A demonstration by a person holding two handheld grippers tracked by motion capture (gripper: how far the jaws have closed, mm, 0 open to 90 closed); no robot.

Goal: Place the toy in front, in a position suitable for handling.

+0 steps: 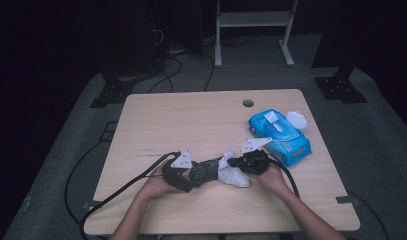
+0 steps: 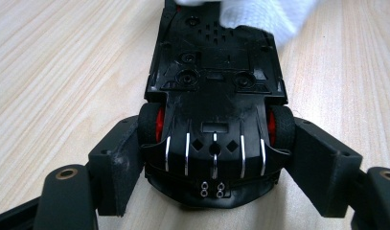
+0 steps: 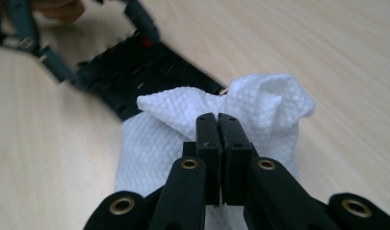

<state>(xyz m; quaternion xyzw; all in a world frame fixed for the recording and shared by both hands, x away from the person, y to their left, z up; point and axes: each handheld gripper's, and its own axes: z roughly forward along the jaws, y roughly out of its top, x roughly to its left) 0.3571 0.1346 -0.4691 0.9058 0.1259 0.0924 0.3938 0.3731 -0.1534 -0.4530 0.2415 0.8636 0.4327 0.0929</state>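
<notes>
Near edge, lower centre of the high view: the left gripper (image 1: 187,175) holds a black toy car (image 1: 207,170) upside down, jaws clamped across its tail at the rear wheels. In the left gripper view the car (image 2: 214,91) runs straight away from the jaws, underside up. The right gripper (image 1: 234,162), jaws pinched tight on a white wipe (image 1: 232,174), meets the car's far end; contact appears likely, though blurred. The car's long axis runs left to right between the grippers. Beyond, centre right: a blue wipe pack (image 1: 281,134) on the table (image 1: 191,115).
</notes>
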